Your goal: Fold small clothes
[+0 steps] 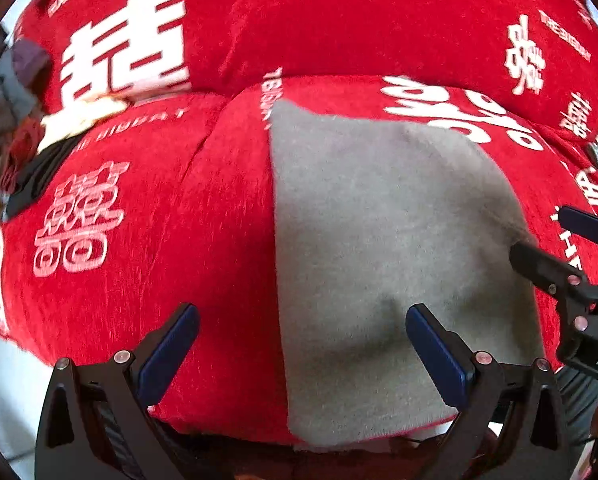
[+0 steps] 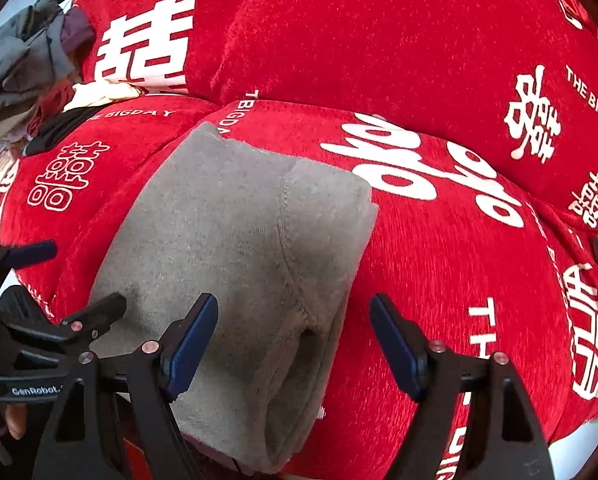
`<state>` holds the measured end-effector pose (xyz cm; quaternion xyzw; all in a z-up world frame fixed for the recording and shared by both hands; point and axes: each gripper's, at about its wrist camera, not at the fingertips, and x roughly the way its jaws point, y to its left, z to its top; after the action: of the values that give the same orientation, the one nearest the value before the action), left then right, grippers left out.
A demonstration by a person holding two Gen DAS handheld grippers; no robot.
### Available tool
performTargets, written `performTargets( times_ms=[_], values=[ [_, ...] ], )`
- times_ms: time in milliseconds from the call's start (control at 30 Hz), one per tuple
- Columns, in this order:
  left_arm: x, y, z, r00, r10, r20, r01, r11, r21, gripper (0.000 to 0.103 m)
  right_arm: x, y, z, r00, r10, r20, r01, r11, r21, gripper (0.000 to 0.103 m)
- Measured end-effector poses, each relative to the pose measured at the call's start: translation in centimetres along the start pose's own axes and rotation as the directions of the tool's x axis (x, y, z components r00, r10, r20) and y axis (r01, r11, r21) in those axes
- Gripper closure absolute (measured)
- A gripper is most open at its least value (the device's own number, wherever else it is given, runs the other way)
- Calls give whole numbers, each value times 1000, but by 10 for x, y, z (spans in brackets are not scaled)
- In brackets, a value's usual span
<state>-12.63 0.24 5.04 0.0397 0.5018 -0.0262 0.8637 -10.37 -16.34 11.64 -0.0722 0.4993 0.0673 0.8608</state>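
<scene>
Item: grey fleece garment (image 2: 235, 248), folded flat into a rough rectangle, lying at the front edge of the red printed sofa cushion (image 2: 439, 280).
Grippers: left gripper (image 1: 303, 352) and right gripper (image 2: 295, 340) both spread wide, nothing between the pads.
Progress: this piece looks nearly or fully folded.
Remaining: heap of unfolded clothes (image 2: 31, 72) at the cushion's far left corner.
Obscured: garment type, its underside, heap contents.
</scene>
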Motion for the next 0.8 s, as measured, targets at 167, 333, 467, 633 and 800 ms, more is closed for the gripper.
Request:
performTargets(
  times_ms=[167, 333, 467, 633, 800],
  values=[
    [14, 0, -2, 996, -6, -87, 5, 1000, -5, 0, 2, 2, -3, 1000, -11, -17, 11, 1000, 1, 22],
    [14, 1, -2, 997, -3, -78, 2, 1000, -15, 0, 3, 6, -5, 999, -19, -26, 19, 1000, -3, 22],
    [15, 2, -1, 997, -11, -82, 10, 1000, -15, 0, 3, 8, -4, 999, -15, -31, 15, 1000, -4, 22],
    [18, 4, 0, 996, -24, -85, 22, 1000, -15, 0, 4, 12, -4, 999, -20, -38, 20, 1000, -16, 22],
    [21, 5, 3, 995, -40, -88, 38, 999, -24, 0, 8, 13, -2, 998, -22, -50, 22, 1000, -10, 22]
  ],
)
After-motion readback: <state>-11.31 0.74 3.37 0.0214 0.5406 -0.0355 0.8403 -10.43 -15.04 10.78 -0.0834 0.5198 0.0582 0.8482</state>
